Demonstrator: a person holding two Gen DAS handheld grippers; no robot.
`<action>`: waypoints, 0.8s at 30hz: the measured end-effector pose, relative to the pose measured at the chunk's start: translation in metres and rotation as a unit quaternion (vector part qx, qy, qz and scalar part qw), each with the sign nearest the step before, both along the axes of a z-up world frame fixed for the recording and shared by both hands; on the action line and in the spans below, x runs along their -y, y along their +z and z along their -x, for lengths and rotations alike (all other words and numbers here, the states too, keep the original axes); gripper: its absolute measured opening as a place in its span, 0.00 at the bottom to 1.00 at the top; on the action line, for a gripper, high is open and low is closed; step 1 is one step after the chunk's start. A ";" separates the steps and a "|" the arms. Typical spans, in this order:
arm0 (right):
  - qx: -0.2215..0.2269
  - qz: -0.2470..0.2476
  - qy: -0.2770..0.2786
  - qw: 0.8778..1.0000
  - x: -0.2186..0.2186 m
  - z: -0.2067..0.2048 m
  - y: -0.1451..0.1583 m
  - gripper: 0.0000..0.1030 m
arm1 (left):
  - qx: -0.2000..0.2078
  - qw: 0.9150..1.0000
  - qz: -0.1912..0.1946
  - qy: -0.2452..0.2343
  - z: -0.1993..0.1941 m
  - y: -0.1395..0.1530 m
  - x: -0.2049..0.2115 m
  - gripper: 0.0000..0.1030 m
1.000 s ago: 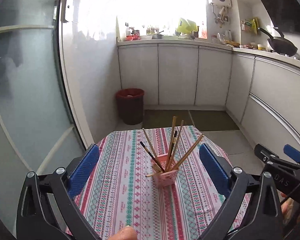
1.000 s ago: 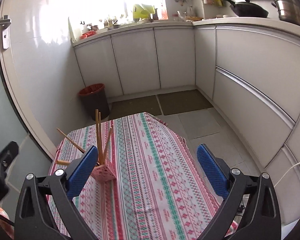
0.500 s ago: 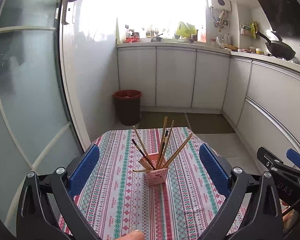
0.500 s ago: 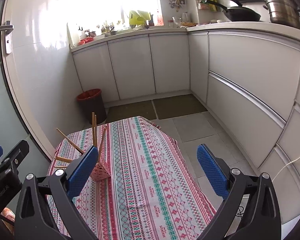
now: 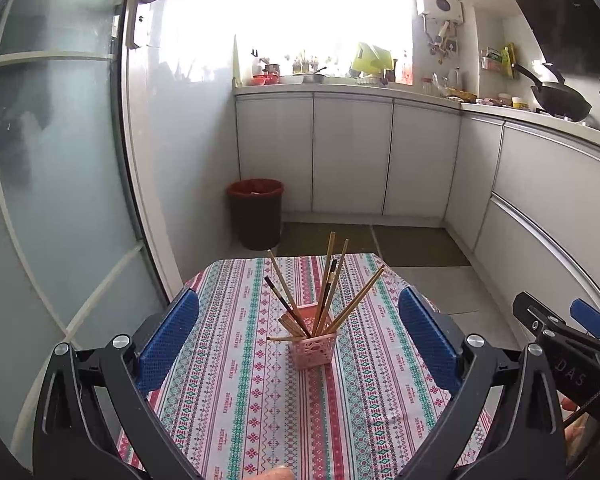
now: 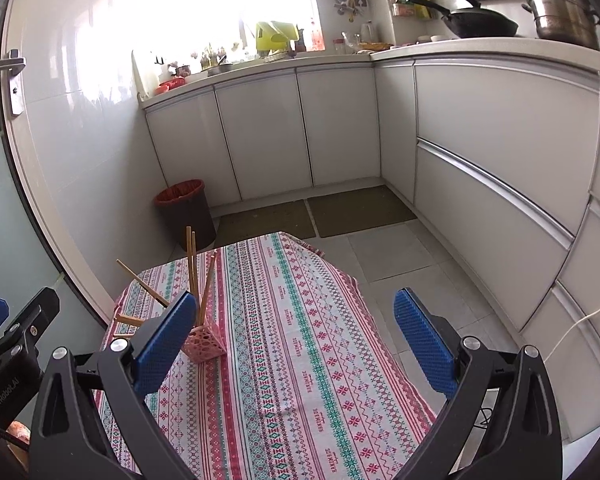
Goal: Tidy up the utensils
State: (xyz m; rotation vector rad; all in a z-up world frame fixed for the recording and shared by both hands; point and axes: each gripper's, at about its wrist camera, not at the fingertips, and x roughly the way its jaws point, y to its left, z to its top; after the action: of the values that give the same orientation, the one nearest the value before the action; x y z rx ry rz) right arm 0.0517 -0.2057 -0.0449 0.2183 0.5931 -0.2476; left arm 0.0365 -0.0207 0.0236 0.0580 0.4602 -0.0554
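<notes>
A small pink perforated holder (image 5: 315,349) stands on the patterned tablecloth (image 5: 260,400) and holds several wooden and dark chopsticks (image 5: 327,284), fanned out. In the right wrist view the holder (image 6: 205,343) sits at the left, partly behind my left finger, with chopsticks (image 6: 192,264) sticking up. My left gripper (image 5: 298,338) is open and empty, held back from the holder with the holder framed between its blue pads (image 5: 168,332). My right gripper (image 6: 290,342) is open and empty above the cloth, to the right of the holder.
The small table stands in a narrow kitchen. A dark bin with a red liner (image 5: 255,213) is beyond the table. White cabinets (image 5: 352,160) run along the back and right. A frosted glass door (image 5: 52,200) is at the left. Floor mats (image 6: 312,212) lie ahead.
Both grippers have drawn back and up from the table. The holder now looks smaller and farther off in the left wrist view. Both grippers stay open and empty.
</notes>
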 end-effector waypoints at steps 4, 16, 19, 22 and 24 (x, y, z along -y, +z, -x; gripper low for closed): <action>-0.001 -0.003 0.002 1.000 0.000 0.000 -0.001 0.93 | -0.001 1.000 0.002 0.001 0.000 0.001 -0.001 0.93; -0.006 -0.004 0.001 1.000 0.000 -0.003 -0.003 0.93 | -0.005 1.000 -0.001 -0.003 -0.002 0.002 0.002 0.93; -0.007 -0.006 0.002 1.000 0.000 -0.003 -0.003 0.93 | -0.005 1.000 0.000 -0.003 -0.002 0.001 0.002 0.93; -0.009 -0.008 0.002 1.000 0.001 -0.004 -0.004 0.93 | -0.005 1.000 0.000 -0.003 -0.002 0.001 0.002 0.93; -0.008 -0.009 0.001 1.000 0.002 -0.004 -0.004 0.93 | -0.005 1.000 0.000 -0.003 -0.002 0.001 0.002 0.93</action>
State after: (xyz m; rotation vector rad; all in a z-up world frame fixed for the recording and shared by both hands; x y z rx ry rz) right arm 0.0559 -0.2073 -0.0494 0.2337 0.6125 -0.2422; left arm 0.0389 -0.0229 0.0248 0.0594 0.4695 -0.0615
